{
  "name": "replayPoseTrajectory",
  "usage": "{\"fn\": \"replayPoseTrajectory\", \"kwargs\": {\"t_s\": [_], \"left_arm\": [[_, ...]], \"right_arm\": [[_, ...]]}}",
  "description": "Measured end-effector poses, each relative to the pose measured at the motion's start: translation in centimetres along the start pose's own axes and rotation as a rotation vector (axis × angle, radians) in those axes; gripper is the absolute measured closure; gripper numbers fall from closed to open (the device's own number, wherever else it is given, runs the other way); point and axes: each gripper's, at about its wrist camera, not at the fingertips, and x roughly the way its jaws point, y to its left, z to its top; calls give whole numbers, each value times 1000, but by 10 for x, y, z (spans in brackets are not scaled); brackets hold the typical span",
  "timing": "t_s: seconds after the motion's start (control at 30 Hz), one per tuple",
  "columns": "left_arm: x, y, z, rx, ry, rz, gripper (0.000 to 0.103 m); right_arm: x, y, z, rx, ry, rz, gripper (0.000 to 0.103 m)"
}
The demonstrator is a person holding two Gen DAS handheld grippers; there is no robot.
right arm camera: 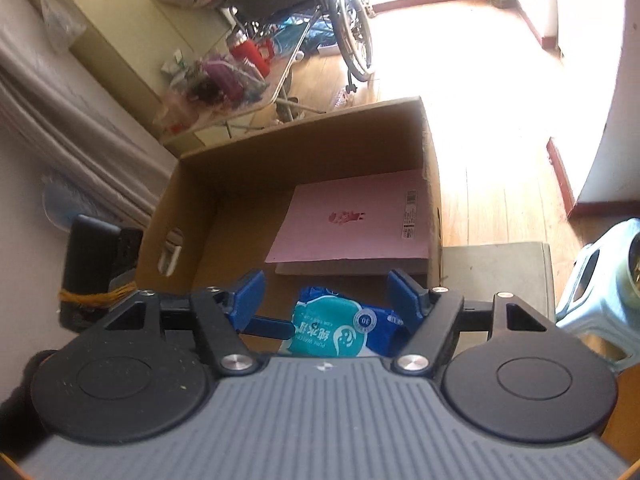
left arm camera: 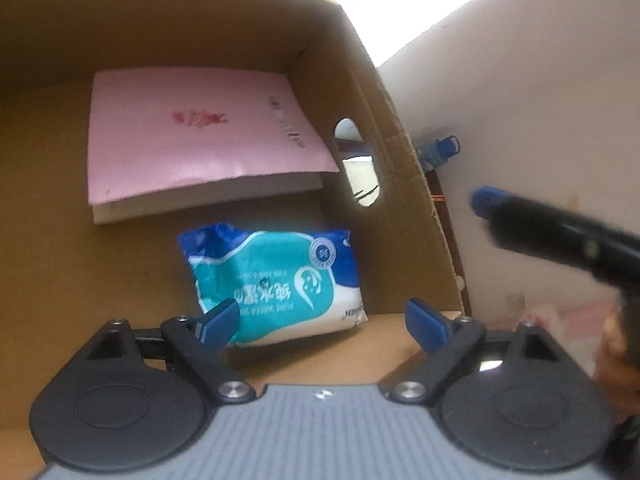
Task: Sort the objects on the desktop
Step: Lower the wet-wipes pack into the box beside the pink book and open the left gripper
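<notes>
Wet-wipes packet point(left arm camera: 276, 284): a soft, pillow-shaped pouch, dark blue at the edges with a teal and white printed panel, Chinese lettering and a small round badge. It lies flat on the floor of an open brown cardboard box point(left arm camera: 160, 28), near the wall that has an oval handle hole. Just behind it in the box lies a pink-covered book point(left arm camera: 200, 136) with a red mark on its cover.

The left gripper point(left arm camera: 324, 322) hangs over the packet with its blue fingers point(left arm camera: 218, 320) spread wide, one tip overlapping the packet's lower left corner; no pinch is visible. In the right wrist view the right gripper point(right arm camera: 324, 294) also has its fingers spread, the packet point(right arm camera: 340, 332) lying loose below and between them, untouched. A pale blue plastic stool point(right arm camera: 600, 288) stands outside the box.
</notes>
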Motion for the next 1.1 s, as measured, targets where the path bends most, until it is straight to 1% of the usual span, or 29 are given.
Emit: {"fn": "replayPoseTrajectory", "kwargs": {"t_s": [0.1,0.17,0.23,0.3,0.37,0.4,0.57,0.8,0.97,1.1], "left_arm": [[2,1,-1,-18,27,2,9],[7,-3,1,-19,45,8,6],[12,-5,2,-20,55,14,5],[17,-3,4,-57,72,-9,4],[23,1,3,-115,91,-56,3],[25,2,2,-130,88,-73,3],[29,-2,-1,-146,37,-85,1],[26,-4,-5,-134,0,-56,0],[-2,-14,-14,-116,-93,-25,0],[-46,-34,-34,-43,-206,-48,0]], "right_arm": [[-12,-9,-4,54,-21,37,33],[-19,-15,-9,83,-41,46,32],[-27,-20,-13,106,-59,53,32],[-35,-25,-19,129,-75,63,32],[-42,-30,-23,142,-90,65,32],[-45,-33,-25,149,-97,63,32],[-53,-49,-32,195,-118,50,31],[-56,-55,-44,235,-126,52,31],[-69,-53,-59,245,-147,40,28],[-87,-51,-79,266,-186,52,23]]}}
